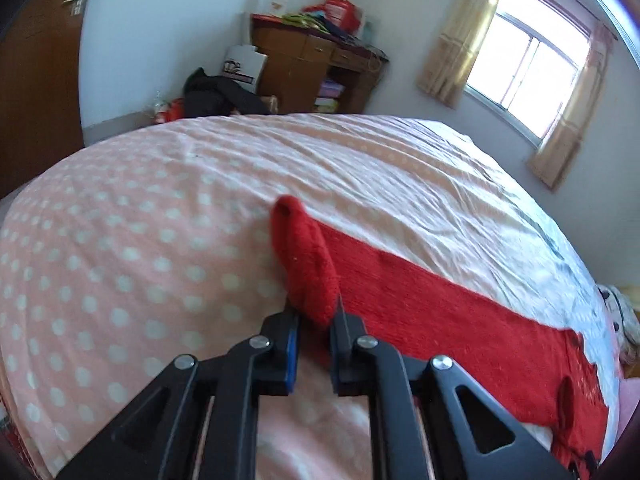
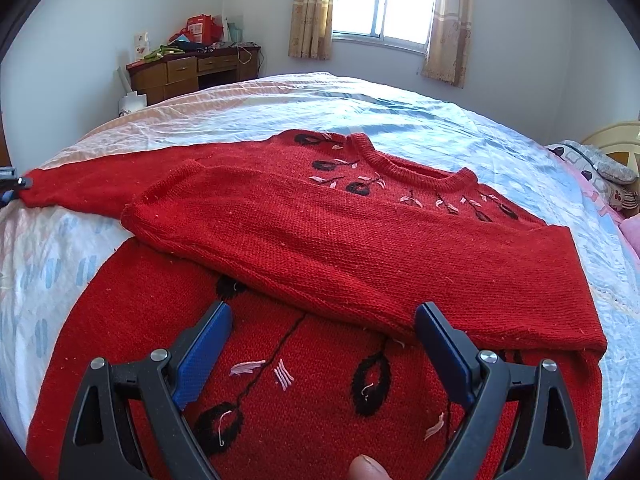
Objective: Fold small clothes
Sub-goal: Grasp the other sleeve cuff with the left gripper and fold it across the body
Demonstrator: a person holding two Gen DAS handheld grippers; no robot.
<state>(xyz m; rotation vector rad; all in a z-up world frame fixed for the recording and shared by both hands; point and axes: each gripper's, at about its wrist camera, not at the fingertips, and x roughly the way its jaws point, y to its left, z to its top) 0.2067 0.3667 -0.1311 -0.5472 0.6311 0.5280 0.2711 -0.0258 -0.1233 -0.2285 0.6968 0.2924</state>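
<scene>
A red knitted sweater (image 2: 360, 240) with black and pink embroidery lies flat on the bed. One sleeve (image 2: 380, 260) is folded across its chest. The other sleeve (image 1: 440, 300) stretches out to the side. My left gripper (image 1: 316, 316) is shut on the cuff (image 1: 304, 256) of that outstretched sleeve, and the cuff stands up from between the pads. In the right wrist view the same cuff (image 2: 32, 192) shows at the far left edge. My right gripper (image 2: 324, 344) hangs open over the sweater's lower front with nothing between its fingers.
The bed (image 1: 160, 220) has a pink dotted cover on one side and a pale blue sheet (image 2: 400, 104) on the other. A wooden desk (image 1: 316, 64) piled with things stands by the far wall. Pillows (image 2: 600, 176) lie at the right. A fingertip (image 2: 368, 468) shows at the bottom edge.
</scene>
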